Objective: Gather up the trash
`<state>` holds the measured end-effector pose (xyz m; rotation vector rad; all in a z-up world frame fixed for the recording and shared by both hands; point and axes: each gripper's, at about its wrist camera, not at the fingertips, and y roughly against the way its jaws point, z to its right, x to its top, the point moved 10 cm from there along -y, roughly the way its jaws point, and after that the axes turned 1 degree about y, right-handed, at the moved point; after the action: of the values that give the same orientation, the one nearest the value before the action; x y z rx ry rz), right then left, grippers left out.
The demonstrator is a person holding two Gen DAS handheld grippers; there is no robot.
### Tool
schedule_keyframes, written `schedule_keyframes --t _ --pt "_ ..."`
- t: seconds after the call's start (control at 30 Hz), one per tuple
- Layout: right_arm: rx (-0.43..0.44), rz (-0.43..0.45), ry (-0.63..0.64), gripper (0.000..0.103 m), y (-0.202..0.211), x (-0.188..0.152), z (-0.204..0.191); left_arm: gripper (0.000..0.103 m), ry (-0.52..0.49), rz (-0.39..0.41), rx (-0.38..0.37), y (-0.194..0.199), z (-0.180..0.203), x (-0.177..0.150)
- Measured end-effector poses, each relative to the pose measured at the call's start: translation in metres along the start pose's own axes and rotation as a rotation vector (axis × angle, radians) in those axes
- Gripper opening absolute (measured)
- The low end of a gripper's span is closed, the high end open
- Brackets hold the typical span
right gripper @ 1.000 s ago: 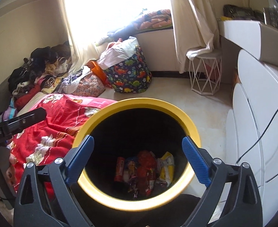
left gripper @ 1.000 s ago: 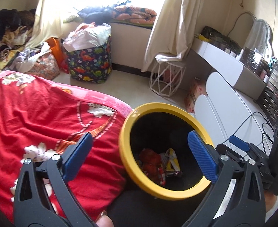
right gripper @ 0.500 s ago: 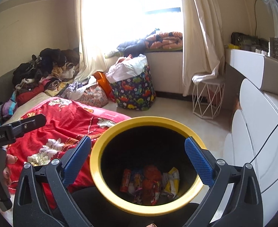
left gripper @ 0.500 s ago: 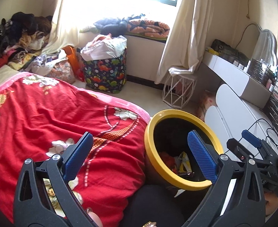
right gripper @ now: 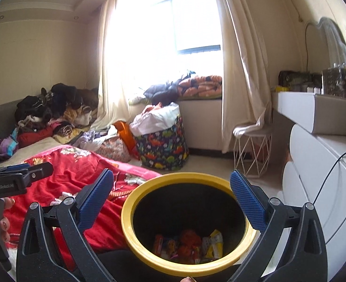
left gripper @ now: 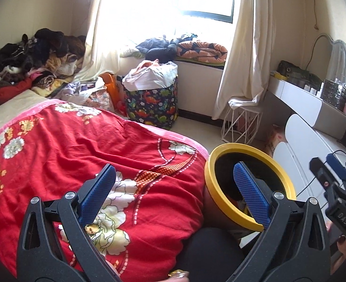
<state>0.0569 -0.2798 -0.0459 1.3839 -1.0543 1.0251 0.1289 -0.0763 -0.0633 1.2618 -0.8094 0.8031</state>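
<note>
A black trash bin with a yellow rim [right gripper: 135,213] stands on the floor beside the bed; its rim also shows in the left wrist view [left gripper: 210,178]. Several snack wrappers [right gripper: 189,244] lie at its bottom. My right gripper [right gripper: 171,199] is open and empty, above the bin's mouth. My left gripper [left gripper: 175,192] is open and empty, over the edge of the red floral blanket [left gripper: 79,150], just left of the bin. The right gripper also shows at the right edge of the left wrist view [left gripper: 332,178], and the left gripper at the left edge of the right wrist view [right gripper: 20,178].
A dinosaur-print laundry basket [left gripper: 151,103] and a white wire stool [left gripper: 241,122] stand on the floor under the window. A pile of clothes [left gripper: 32,58] lies at the bed's far end. White drawers with a cable [right gripper: 325,176] and a vanity shelf [left gripper: 314,108] line the right side.
Both grippers have risen and tilted up, away from the bin. The left one has swung left over the blanket. Both stay open and empty.
</note>
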Motion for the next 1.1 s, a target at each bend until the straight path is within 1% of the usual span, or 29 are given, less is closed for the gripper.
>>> schedule_keyframes --t 0.1,0.3,0.47,1.1 --pt "-0.017 0.025 0.018 0.097 0.0029 0.0011 0.0007 0.092 0.004 0.011 0.005 0.0004 -0.0007 0.0007" --pt "-0.023 0.021 0.017 0.097 0.0022 -0.0012 0.0043 0.092 -0.01 0.052 0.005 0.006 0.0022 0.0052" --pt "-0.03 0.013 0.016 0.097 -0.0006 -0.0023 0.0069 0.092 -0.012 0.069 0.007 0.0081 0.0022 0.0079" --pt "-0.047 0.021 0.007 0.097 0.0018 -0.0038 0.0055 0.092 -0.016 0.072 0.007 0.0086 0.0031 0.0082"
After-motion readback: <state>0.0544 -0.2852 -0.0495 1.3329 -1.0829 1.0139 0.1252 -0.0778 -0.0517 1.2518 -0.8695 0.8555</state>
